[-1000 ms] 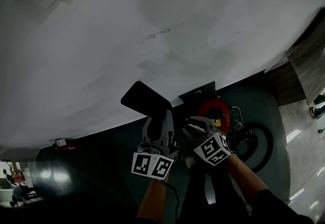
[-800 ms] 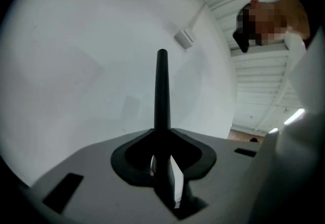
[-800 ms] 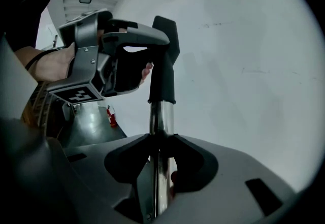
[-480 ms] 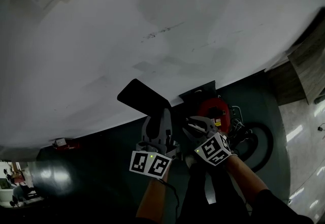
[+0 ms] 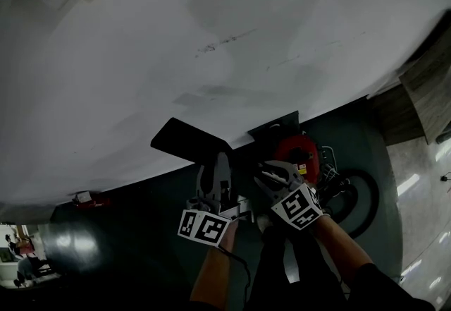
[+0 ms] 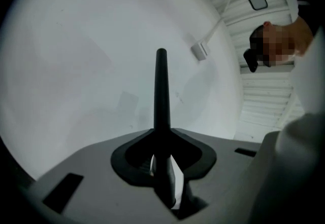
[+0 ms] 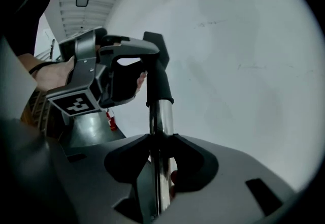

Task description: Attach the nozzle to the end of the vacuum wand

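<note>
left gripper (image 6: 162, 159) clamped on the black nozzle (image 5: 189, 142), right gripper (image 7: 160, 164) clamped on the chrome wand (image 7: 160, 116), both held up before the white wall (image 5: 246, 34). the nozzle's neck seems already over the wand's end: keep both in line, push straight, twist gently till seated.

Left gripper (image 5: 219, 174): pointed away from the body, about level. Jaws were closed on the flat black nozzle (image 6: 161, 91), one pad on each face.
Right gripper (image 5: 276, 177): sat just beside the left one, tipped downward. Jaws were clamped on the chrome wand (image 7: 161, 121) below its black collar.
Marker cubes: both faced the head camera, left cube (image 5: 205, 226) lower in view than right cube (image 5: 299, 206).
Forearms: bare. Left forearm (image 5: 213, 274) rose from the view's bottom edge, right forearm (image 5: 340, 242) angled in from the bottom right.
Left hand (image 7: 48, 73): wrapped round its gripper's handle.
</note>
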`<control>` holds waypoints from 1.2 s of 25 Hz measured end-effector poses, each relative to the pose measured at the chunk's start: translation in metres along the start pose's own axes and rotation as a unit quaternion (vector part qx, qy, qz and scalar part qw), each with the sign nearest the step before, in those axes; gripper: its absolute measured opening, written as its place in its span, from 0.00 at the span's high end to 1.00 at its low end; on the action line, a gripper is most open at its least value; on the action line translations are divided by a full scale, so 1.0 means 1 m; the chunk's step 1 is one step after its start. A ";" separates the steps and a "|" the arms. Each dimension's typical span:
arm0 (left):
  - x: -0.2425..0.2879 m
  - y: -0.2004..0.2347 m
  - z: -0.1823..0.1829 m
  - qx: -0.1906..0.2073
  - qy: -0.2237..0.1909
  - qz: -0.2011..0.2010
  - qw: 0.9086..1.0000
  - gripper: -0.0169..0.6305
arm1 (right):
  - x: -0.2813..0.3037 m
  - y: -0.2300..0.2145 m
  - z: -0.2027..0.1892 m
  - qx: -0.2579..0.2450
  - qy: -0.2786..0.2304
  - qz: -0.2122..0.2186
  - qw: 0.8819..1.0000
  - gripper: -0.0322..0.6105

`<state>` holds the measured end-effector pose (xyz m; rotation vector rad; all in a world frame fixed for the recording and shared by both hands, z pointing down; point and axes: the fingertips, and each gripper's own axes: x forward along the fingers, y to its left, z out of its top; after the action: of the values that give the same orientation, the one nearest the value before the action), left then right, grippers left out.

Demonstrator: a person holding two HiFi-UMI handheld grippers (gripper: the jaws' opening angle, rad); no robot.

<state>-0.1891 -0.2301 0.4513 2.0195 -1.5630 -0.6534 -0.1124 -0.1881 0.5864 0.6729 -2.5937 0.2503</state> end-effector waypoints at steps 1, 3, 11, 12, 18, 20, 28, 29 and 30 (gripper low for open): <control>-0.004 0.001 0.000 -0.006 -0.004 0.002 1.000 0.84 | 0.000 -0.001 0.000 -0.003 0.001 0.001 1.000 0.71; -0.006 -0.001 -0.001 0.006 -0.001 0.001 1.000 0.84 | 0.000 -0.003 0.001 -0.012 0.003 0.003 1.000 0.71; 0.010 -0.013 -0.005 0.054 0.034 -0.018 0.998 0.84 | 0.001 -0.009 0.001 -0.022 0.010 0.001 1.000 0.72; 0.011 -0.013 -0.006 0.054 0.038 -0.018 0.998 0.84 | 0.001 -0.009 0.001 -0.023 0.010 0.002 1.000 0.72; 0.020 -0.017 -0.012 0.081 0.064 -0.027 0.994 0.84 | 0.003 -0.002 0.001 -0.029 0.007 0.009 1.000 0.72; 0.018 -0.015 -0.012 0.069 0.058 -0.025 0.996 0.84 | 0.003 0.000 0.000 -0.028 0.006 0.010 1.000 0.72; 0.008 -0.001 -0.013 0.039 0.042 -0.011 0.998 0.84 | 0.007 0.005 -0.006 -0.021 0.013 0.016 1.000 0.72; 0.008 -0.001 -0.013 0.040 0.041 -0.010 0.998 0.84 | 0.007 0.005 -0.006 -0.021 0.013 0.016 1.000 0.72; 0.008 0.000 -0.013 0.042 0.040 -0.010 0.998 0.84 | 0.008 0.005 -0.007 -0.021 0.013 0.015 1.000 0.72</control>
<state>-0.1787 -0.2367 0.4605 2.0971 -1.5497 -0.5161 -0.1187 -0.1849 0.5955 0.6127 -2.5775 0.2128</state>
